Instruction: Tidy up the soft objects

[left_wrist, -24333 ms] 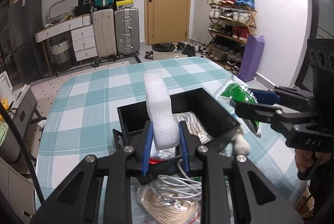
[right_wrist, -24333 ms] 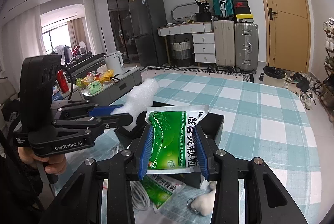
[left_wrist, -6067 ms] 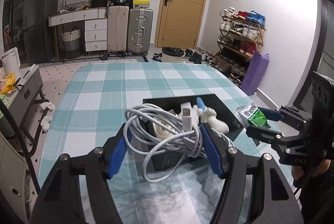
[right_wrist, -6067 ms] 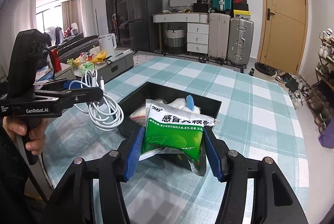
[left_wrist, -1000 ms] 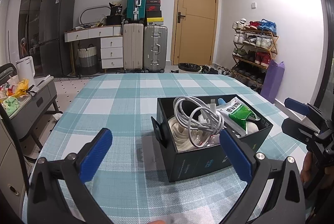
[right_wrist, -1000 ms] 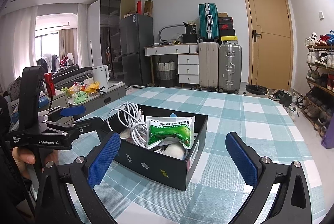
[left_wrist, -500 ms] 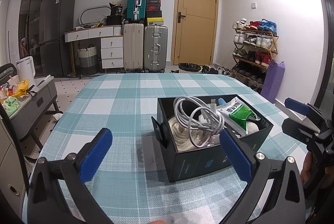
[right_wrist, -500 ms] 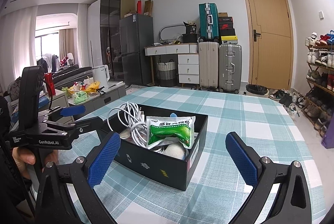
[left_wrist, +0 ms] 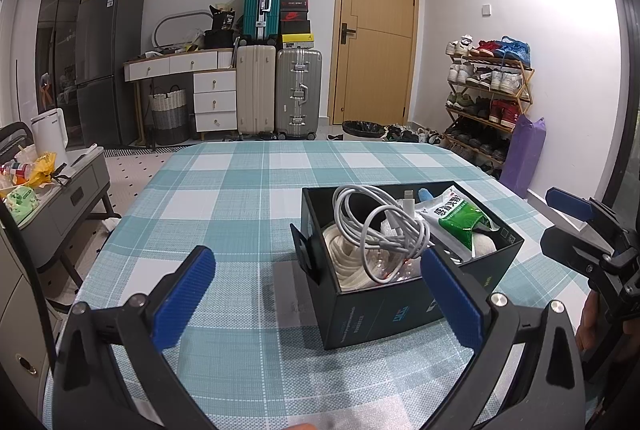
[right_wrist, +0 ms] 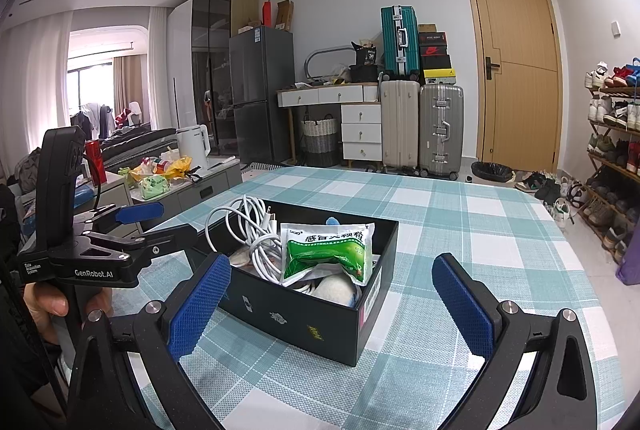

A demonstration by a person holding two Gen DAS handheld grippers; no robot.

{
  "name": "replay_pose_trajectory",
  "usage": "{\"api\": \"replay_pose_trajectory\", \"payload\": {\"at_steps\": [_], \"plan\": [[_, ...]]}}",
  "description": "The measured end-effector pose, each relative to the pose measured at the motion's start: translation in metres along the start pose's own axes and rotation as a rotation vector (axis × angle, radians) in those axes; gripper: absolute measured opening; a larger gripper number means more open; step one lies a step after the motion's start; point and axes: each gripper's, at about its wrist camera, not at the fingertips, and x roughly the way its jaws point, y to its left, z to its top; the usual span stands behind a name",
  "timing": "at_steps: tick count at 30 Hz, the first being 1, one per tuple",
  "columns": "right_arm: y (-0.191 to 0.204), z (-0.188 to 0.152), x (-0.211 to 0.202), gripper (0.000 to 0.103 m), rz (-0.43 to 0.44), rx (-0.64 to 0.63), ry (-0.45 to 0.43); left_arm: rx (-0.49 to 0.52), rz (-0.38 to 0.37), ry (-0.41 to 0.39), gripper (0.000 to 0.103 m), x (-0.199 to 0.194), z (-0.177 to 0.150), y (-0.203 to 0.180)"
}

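A black box [left_wrist: 384, 304] stands on the checked tablecloth; it also shows in the right wrist view [right_wrist: 304, 318]. Inside lie a coiled white cable [left_wrist: 380, 226], a green sachet [left_wrist: 460, 218], a cream rope coil [left_wrist: 344, 262] and a white soft toy [right_wrist: 334, 288]. The cable [right_wrist: 248, 230] and sachet [right_wrist: 326, 250] show in the right wrist view too. My left gripper [left_wrist: 318, 292] is wide open and empty, held back from the box's near left side. My right gripper [right_wrist: 330, 304] is wide open and empty in front of the box.
The checked table [left_wrist: 240, 197] stretches beyond the box. A side cabinet [left_wrist: 60, 197] with snacks and a kettle stands left of the table. Suitcases [left_wrist: 278, 89], drawers, a door and a shoe rack [left_wrist: 488, 101] line the far walls.
None over the last second. Earlier, the left gripper held the cable and the right the sachet; both now lie in the box and both grippers are open.
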Motion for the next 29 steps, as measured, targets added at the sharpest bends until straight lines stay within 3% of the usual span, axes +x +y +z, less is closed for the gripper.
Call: {"api": "replay_pose_trajectory", "payload": {"at_steps": [29], "plan": [[-0.0004, 0.0001, -0.0010, 0.103, 0.000, 0.001, 0.001, 0.011, -0.001, -0.013, 0.103, -0.0019, 0.0018, -0.0002]]}}
